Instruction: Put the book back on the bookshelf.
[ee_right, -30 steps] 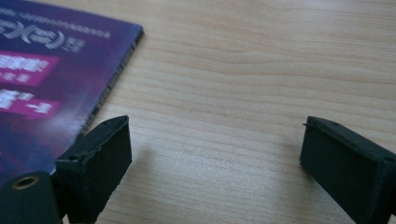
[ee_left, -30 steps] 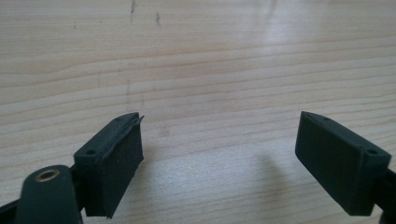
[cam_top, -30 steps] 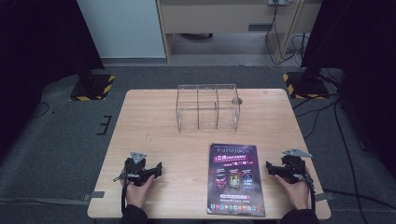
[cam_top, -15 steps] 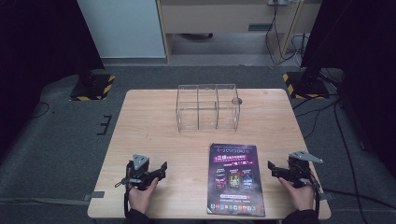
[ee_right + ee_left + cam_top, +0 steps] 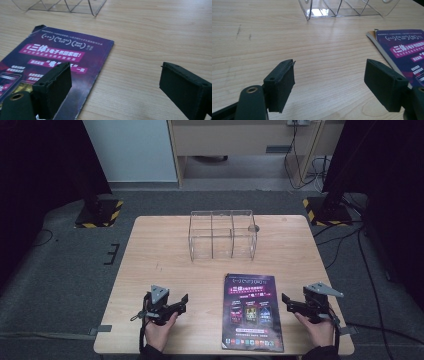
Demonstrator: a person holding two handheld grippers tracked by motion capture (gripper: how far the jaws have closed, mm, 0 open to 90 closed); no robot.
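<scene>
A purple book (image 5: 251, 311) lies flat near the table's front edge, right of the middle; its cover also appears in the left gripper view (image 5: 405, 51) and the right gripper view (image 5: 53, 58). A clear plastic divided organizer (image 5: 222, 235) stands upright at the far middle of the table. My left gripper (image 5: 183, 303) rests low on the table left of the book, open, nothing between its jaws. My right gripper (image 5: 286, 301) sits just right of the book, open and empty, its left jaw over the book's edge in its own view.
The wooden table (image 5: 160, 255) has bare surface between the grippers and the organizer. A small round hole (image 5: 253, 227) marks the tabletop beside the organizer. Beyond the table, dark floor with stand bases (image 5: 97, 215) and cables (image 5: 350, 245).
Both hands have drawn slightly back toward the front edge of the table. The book and organizer have not moved.
</scene>
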